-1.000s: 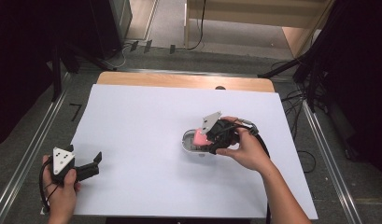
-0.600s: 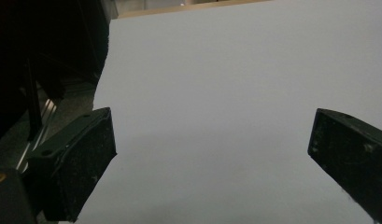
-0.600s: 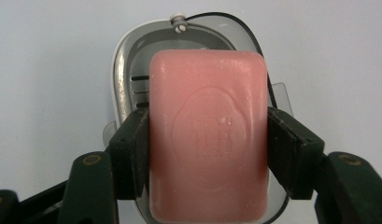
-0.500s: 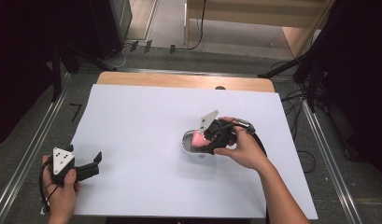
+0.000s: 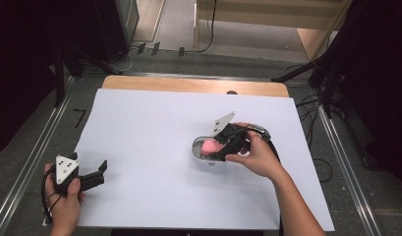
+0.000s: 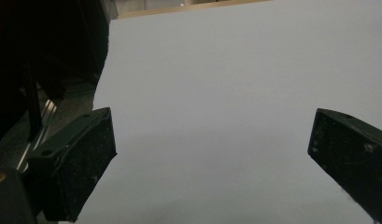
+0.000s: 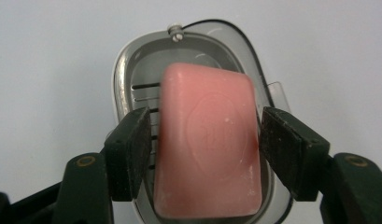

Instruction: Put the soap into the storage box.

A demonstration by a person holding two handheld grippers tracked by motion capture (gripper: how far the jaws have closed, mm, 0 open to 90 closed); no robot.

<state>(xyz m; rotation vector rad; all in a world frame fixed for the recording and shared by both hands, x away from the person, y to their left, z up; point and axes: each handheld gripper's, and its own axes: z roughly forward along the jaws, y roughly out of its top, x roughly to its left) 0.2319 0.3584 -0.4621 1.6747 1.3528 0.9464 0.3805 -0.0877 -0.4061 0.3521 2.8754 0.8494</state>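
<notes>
Right hand-held gripper [image 7: 200,154] of mine straddles the pink soap bar [image 7: 208,140], one jaw on each long side. The left jaw looks pressed to the bar's edge and the right jaw sits at or just off the other edge, so I cannot tell whether I am truly clamped or merely close around it. The bar lies tilted in the clear soap dish [image 7: 132,65], directly between my jaws, with the dish's ribbed floor showing to the left of it. I judge the job to be midway: soap and dish are together, but whether I am lifting the bar out or seating it is open. The bar is smooth, rounded at the corners, with a faint stamped oval. My left hand-held gripper [image 5: 93,176] waits well apart on the tabletop [image 5: 149,128], jaws spread wide, holding nothing.
</notes>
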